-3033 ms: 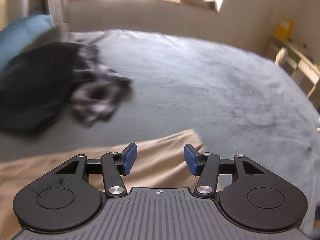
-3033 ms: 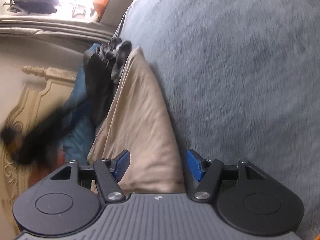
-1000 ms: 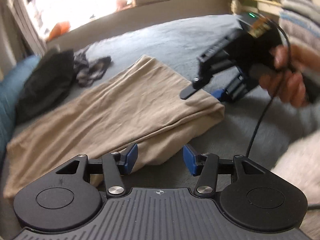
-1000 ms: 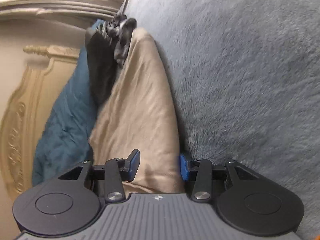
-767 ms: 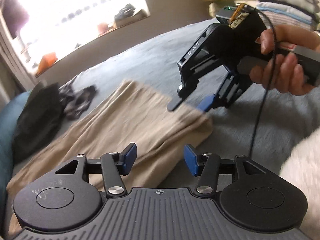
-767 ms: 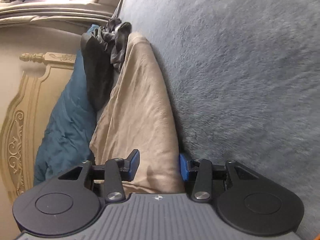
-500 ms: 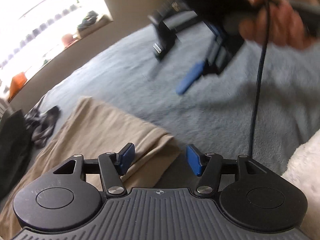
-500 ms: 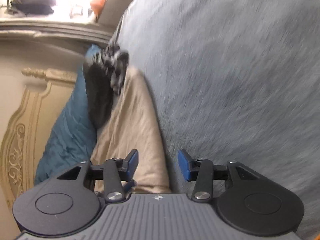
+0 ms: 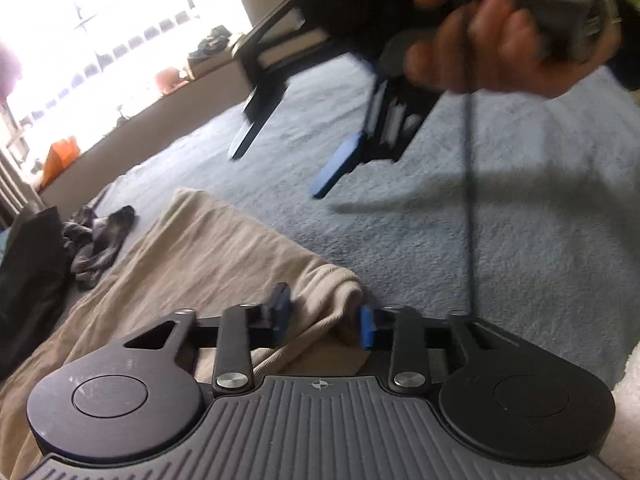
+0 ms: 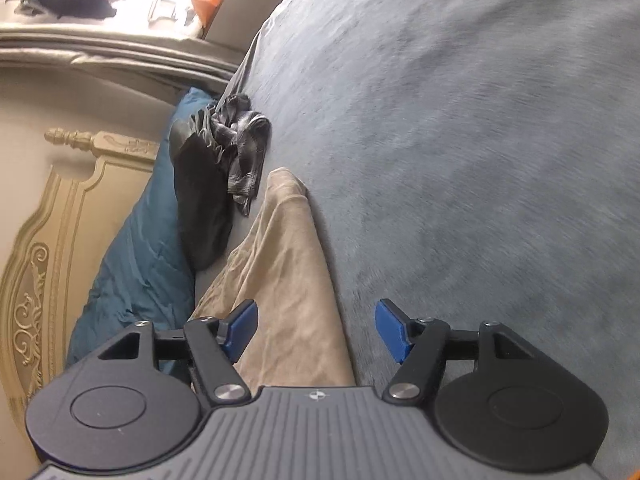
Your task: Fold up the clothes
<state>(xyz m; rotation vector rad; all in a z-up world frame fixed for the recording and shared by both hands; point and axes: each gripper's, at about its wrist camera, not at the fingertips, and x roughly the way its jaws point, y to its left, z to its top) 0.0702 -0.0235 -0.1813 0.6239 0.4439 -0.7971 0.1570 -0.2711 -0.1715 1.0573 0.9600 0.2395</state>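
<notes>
1 tan garment (image 9: 208, 264), lengthwise toward window (image 9: 100, 32)

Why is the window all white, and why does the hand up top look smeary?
Left wrist view: the window is blown out by daylight; the hand and the right tongs it holds are smeared by motion, with their shadow on the grey blanket. Right wrist view: the blanket looks streaky and the fisheye bends the bed's edges.
</notes>
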